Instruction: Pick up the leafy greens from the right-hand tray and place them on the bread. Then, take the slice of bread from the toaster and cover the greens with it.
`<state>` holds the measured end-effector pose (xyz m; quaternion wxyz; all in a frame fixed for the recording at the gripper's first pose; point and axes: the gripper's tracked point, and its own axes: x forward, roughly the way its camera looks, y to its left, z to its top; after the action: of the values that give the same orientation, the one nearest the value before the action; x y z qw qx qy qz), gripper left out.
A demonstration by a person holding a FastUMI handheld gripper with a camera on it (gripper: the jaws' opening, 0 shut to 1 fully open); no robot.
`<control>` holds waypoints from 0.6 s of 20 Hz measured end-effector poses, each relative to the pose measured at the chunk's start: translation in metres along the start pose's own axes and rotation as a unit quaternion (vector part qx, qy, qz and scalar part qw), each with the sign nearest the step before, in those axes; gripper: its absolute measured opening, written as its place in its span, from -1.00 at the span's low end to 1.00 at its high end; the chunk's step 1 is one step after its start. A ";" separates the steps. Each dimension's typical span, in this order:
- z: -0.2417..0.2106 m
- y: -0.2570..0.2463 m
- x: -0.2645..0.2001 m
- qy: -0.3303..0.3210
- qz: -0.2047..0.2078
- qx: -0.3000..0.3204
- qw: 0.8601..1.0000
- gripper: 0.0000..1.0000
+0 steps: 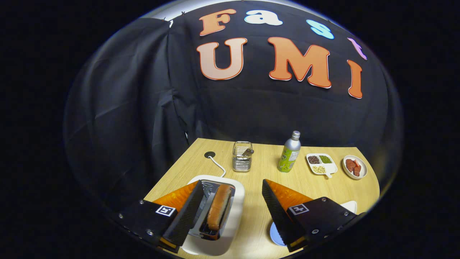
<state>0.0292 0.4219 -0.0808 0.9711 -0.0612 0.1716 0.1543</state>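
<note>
**Toasted slice waits in the toaster, fingers spread**

Brown toasted bread slice (219, 207) stands upright in the slot of the white toaster (235, 201), just inside the left finger of the gripper (230, 212), whose jaws are released and hold nothing. Judged stage: bread pickup not yet done; the greens cannot be made out. Beyond the toaster stand a wire holder (242, 157), a green metal bottle (289, 152), a divided dish of beans (321, 164) and a small bowl of red pieces (354, 166), well clear of the lift.

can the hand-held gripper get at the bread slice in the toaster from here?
Probably yes. The hand-held gripper is open, and the bread slice stands proud of the toaster slot just inside its left finger, nothing over it. It needs a small leftward shift to straddle it.
</note>
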 end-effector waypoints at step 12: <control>-0.033 0.020 0.020 0.052 -0.014 -0.009 0.999 -0.36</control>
<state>0.0300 0.4409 -0.1201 0.9623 -0.0804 0.2195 0.1389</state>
